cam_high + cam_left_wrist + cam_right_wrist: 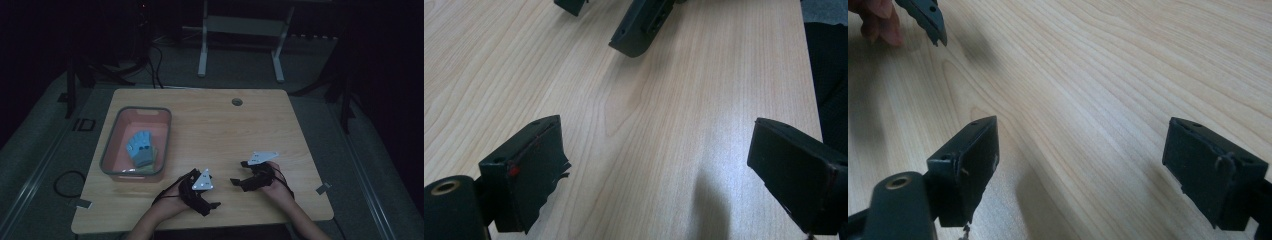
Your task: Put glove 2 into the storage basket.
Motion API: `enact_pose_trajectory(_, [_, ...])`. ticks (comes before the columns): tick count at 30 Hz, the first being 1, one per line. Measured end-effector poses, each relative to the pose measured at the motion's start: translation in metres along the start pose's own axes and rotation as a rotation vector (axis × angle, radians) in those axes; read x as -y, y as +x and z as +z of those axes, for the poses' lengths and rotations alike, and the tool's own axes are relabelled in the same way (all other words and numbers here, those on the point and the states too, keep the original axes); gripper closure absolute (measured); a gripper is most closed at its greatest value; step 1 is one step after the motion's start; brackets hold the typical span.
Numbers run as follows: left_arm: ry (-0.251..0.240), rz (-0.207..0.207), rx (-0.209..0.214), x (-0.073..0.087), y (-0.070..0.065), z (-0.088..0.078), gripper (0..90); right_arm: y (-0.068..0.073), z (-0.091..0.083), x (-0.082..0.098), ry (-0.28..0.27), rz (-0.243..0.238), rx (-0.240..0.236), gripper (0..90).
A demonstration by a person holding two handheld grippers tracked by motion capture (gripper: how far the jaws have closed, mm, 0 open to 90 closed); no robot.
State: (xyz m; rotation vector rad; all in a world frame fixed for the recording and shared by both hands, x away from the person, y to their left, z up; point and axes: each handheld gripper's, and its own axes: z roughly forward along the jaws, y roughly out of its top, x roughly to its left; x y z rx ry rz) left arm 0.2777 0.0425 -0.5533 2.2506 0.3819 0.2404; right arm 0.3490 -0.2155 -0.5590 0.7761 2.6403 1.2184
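Two grippers: both mine, both empty, parked at the near edge of the table [210, 125].
Bin: pink-lined grey tub [112, 136] on the left part of the table, well apart from both hands.
Gloves: a blue glove [139, 145] lies in the bin, on top of a yellowish piece [150, 167] that looks like a second glove; can't tell for sure in this dim light.
Left gripper [212, 205]: just right of the bin's near corner, grey plate up, tips pointing right and toward me. Jaws spread wide, nothing between them; my own camera sees bare wood [639, 140] there.
Left gripper view, far end: the other gripper's black fingertips [636, 35] sit opposite mine, apart from me.
Right gripper [239, 174]: right of centre, tips pointing left toward the other hand. Jaws released, wide gap, plain wood [1083, 150] between the pads.
Right gripper view, top left: a jaw tip of the left gripper [928, 20] with fingers [880, 22] behind it.
Step, my read: idle or staging, no grasp in hand; the gloves rest in the bin untouched by either gripper.
Next move, my read: left gripper is nearer, so it swings left over the bin rim, drops in and closes on the blue glove. Needs a turn, since the tips face away from the bin now.
Risk: soft fabric, easy to pinch both layers at once.
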Motion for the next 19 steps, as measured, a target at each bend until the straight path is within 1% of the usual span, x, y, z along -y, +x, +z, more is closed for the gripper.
enact_pose_trajectory(3, [0.002,-0.001,-0.009,0.001,-0.001,-0.001,8.6,0.000,0.000,0.000,-0.003,-0.002,-0.002,15.1])
enact_pose_trajectory(4, [-0.004,-0.006,-0.015,0.002,-0.001,-0.001,8.6,0.000,0.000,0.000,-0.004,-0.004,0.000,15.1])
enact_pose_trajectory(5, [-0.013,-0.015,-0.014,0.003,-0.002,-0.002,8.7,0.000,-0.001,0.000,-0.004,-0.007,0.001,15.1])
enact_pose_trajectory(6, [-0.013,-0.015,-0.014,0.003,-0.002,-0.002,8.6,0.000,-0.001,0.000,-0.004,-0.007,0.001,15.1])
enact_pose_trajectory(7, [-0.026,-0.028,-0.008,0.005,-0.002,-0.003,8.6,-0.001,-0.001,0.001,-0.003,-0.009,0.000,15.1])
enact_pose_trajectory(10, [-0.019,-0.026,-0.014,0.008,-0.002,-0.004,8.6,-0.003,-0.003,0.002,-0.004,-0.010,0.002,15.1])
enact_pose_trajectory(12, [-0.018,-0.026,-0.021,0.010,-0.001,-0.004,8.7,-0.004,-0.004,0.003,-0.001,-0.008,-0.001,14.4])
enact_pose_trajectory(15, [-0.020,-0.035,-0.021,0.011,0.000,-0.004,8.7,-0.008,-0.009,0.005,-0.016,0.006,-0.001,14.4])
enact_pose_trajectory(19, [-0.030,-0.043,-0.029,0.012,0.002,-0.005,8.7,-0.009,-0.010,0.006,-0.014,0.011,0.007,14.4])
